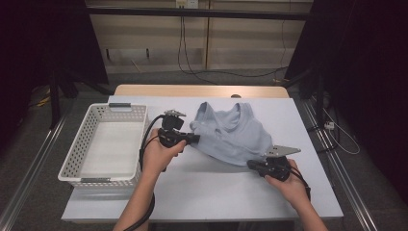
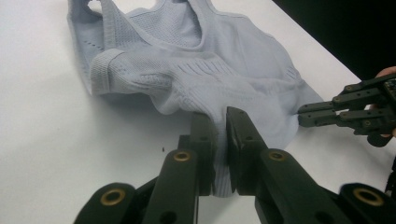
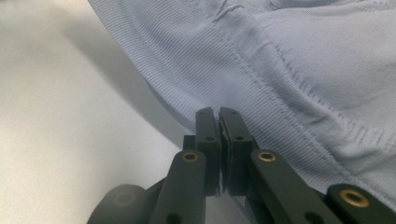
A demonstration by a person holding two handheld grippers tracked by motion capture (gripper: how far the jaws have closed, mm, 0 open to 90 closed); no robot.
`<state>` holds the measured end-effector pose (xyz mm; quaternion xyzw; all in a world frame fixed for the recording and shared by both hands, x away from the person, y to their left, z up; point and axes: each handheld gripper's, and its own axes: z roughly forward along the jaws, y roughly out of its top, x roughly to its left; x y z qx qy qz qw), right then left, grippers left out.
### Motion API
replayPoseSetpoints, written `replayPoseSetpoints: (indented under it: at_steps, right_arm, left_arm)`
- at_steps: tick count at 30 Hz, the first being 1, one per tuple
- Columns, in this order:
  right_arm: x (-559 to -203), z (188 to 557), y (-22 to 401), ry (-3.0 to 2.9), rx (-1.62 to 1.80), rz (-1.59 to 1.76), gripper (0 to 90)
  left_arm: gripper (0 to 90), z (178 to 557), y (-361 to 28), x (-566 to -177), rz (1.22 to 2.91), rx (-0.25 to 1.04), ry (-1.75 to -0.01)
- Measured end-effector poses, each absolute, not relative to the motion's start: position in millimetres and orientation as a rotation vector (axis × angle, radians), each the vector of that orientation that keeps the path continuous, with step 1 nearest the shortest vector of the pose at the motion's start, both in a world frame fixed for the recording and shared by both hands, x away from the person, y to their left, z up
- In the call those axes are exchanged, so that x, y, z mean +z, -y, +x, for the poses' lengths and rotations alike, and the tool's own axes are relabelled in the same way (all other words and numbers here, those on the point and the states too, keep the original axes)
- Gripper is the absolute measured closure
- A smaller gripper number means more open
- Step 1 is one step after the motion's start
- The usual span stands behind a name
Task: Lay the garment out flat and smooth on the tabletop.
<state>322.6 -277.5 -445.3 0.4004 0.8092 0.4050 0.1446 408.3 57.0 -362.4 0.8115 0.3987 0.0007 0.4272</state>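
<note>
Both pairs of jaws are clamped on cloth: my left gripper (image 2: 218, 122) pinches a fold of the hem of the pale blue knit sports top (image 2: 196, 70), and my right gripper (image 3: 218, 116) has its jaws pressed together on the ribbed hem band further along. From the high view the top (image 1: 235, 132) lies bunched on the white table cover (image 1: 202, 187), its straps toward the far edge, with my left gripper (image 1: 195, 138) at its left edge and my right gripper (image 1: 251, 164) at its near right corner. A white perforated basket (image 1: 79, 144) stands just left of it. I judge this to be the grasp stage, finished. Next I should lift both hands together and draw them apart, keeping the hem taut so neither pinch slips.
</note>
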Motion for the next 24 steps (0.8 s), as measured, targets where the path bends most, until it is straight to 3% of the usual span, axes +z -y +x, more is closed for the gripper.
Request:
replayPoseSetpoints:
  at_steps: [7,16,24]
  right_arm:
    - [-447,323,278,-2.324,1.178,1.154,87.0]
    - [-447,323,274,-2.356,1.136,1.125,87.4]
    - [-446,320,280,-2.365,1.159,1.129,87.5]
  left_arm:
    - [80.5,407,-58,-359,2.017,0.023,-0.999]
    - [86.1,409,-53,-365,2.019,0.061,-1.005]
    - [86.5,417,-44,-386,2.059,0.058,-1.038]
